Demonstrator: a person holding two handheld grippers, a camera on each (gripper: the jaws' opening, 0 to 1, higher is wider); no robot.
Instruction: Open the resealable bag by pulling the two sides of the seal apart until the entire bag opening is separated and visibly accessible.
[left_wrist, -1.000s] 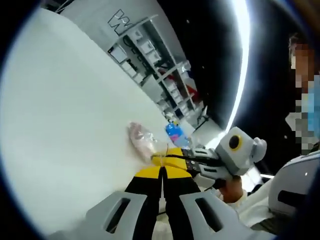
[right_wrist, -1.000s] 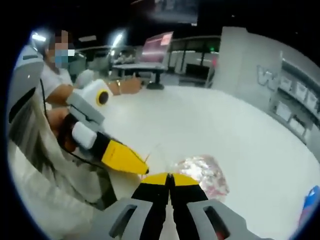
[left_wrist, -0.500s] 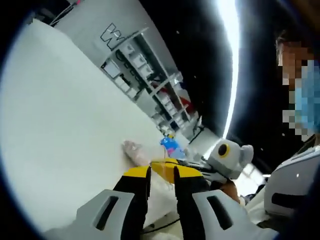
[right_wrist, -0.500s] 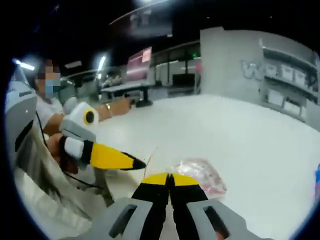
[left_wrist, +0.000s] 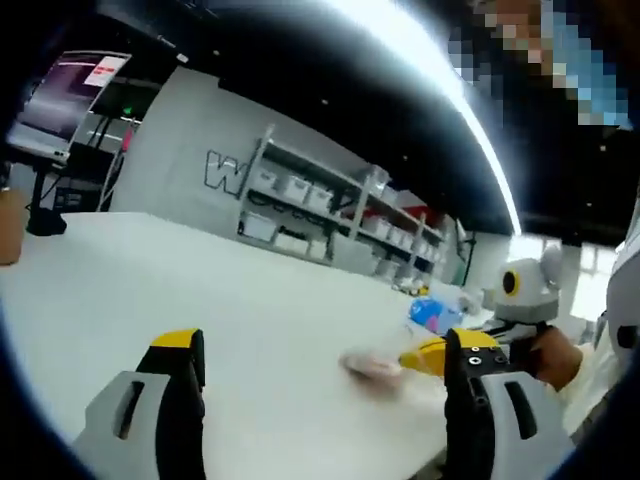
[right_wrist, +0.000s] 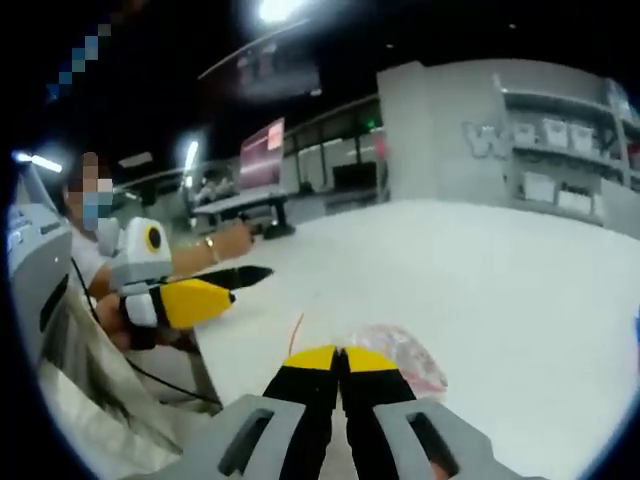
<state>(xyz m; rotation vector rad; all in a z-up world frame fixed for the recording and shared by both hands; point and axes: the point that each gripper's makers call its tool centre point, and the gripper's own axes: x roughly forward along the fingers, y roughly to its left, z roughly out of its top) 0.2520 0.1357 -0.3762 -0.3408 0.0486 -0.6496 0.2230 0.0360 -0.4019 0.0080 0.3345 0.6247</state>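
Released since a second ago: left gripper (left_wrist: 322, 350), jaws now spread wide, clear of crinkled clear resealable bag (right_wrist: 398, 357). Right gripper (right_wrist: 341, 353) clamped on bag edge, white table (right_wrist: 480, 270).

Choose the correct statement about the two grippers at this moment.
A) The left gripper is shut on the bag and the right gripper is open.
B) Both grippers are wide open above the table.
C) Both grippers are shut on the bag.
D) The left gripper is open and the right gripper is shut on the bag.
D: the left gripper shows its jaws wide apart, while the right gripper has its tips together at the edge of the resealable bag.
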